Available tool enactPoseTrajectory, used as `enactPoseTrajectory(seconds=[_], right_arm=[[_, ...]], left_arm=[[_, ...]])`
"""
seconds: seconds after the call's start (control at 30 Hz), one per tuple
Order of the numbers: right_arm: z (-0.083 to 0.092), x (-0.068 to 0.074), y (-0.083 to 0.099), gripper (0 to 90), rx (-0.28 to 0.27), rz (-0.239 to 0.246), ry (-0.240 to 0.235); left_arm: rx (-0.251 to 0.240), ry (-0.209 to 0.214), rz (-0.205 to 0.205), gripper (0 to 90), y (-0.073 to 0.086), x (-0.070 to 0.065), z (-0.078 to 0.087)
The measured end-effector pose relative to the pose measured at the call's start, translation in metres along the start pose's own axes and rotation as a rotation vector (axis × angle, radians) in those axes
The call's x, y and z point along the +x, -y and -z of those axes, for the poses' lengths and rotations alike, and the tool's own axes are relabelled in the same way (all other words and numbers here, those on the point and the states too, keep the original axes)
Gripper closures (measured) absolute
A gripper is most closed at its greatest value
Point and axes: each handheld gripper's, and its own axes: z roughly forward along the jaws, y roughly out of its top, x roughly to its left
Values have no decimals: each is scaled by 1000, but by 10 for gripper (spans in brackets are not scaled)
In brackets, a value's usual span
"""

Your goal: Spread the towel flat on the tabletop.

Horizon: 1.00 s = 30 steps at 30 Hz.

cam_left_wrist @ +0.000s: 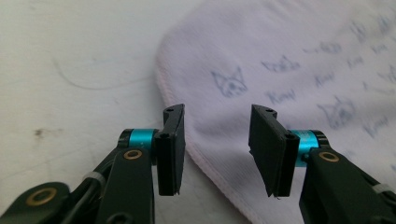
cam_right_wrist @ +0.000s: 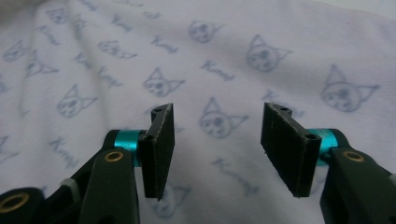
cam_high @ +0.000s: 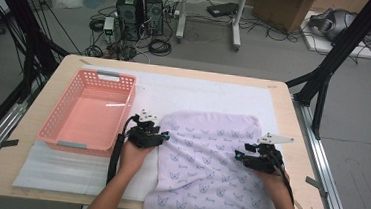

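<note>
White padding covers the desk [cam_high: 291,143]; we hover both grippers' fingers, spread and empty, over the towel [cam_high: 209,161] — pinch its edges squarely.

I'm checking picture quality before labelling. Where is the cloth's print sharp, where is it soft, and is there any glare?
Left gripper view: the cat print on the cloth goes blurry toward the far right. Right gripper view: the print is fairly crisp near the tongs, softer at top left. High view: a bright streak of glare lies inside the pink basket.
</note>
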Motion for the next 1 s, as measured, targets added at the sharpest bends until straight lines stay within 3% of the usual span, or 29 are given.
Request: enactPoseTrajectory(seconds=[0.07, 0.13, 0.17, 0.2, 0.23, 0.27, 0.4, 0.47, 0.53, 0.6, 0.67, 0.77, 0.87, 1.0], right_arm=[[-1, 4, 4, 383, 14, 29, 8], [-4, 7, 8, 430, 76, 81, 27], [-3, 7, 9, 535, 66, 99, 31], [0, 8, 9, 738, 70, 91, 30], [3, 7, 9, 845, 77, 89, 23], [6, 8, 11, 859, 88, 77, 22], [22, 10, 19, 867, 118, 67, 0], [32, 13, 25, 869, 134, 66, -5], [42, 16, 30, 868, 140, 65, -21], [47, 17, 33, 835, 140, 80, -28], [50, 16, 33, 720, 103, 70, -15], [55, 13, 27, 673, 16, 55, -7], [54, 15, 24, 668, -5, 63, -11], [49, 20, 22, 664, 2, 103, -25]], left_arm=[[9, 24, 3, 543, 0, -1, -1], [36, 33, -22, 612, 1, -5, -5], [38, -3, -64, 657, 2, -9, -6], [46, -16, -83, 802, 2, -11, -5], [53, -6, -66, 877, 3, -12, -4], [56, -3, -65, 894, 4, -13, -2], [35, 47, -66, 894, 20, -17, 12], [11, 76, -31, 881, 28, -16, 19], [1, 99, -21, 826, 31, -15, 23], [-13, 94, -20, 719, 28, -14, 23], [-46, 90, -3, 629, 22, -13, 22], [-114, 97, 14, 562, 8, -12, 18], [-119, 75, 11, 560, -13, -6, 8], [-161, 91, 87, 569, -35, 6, -6]])
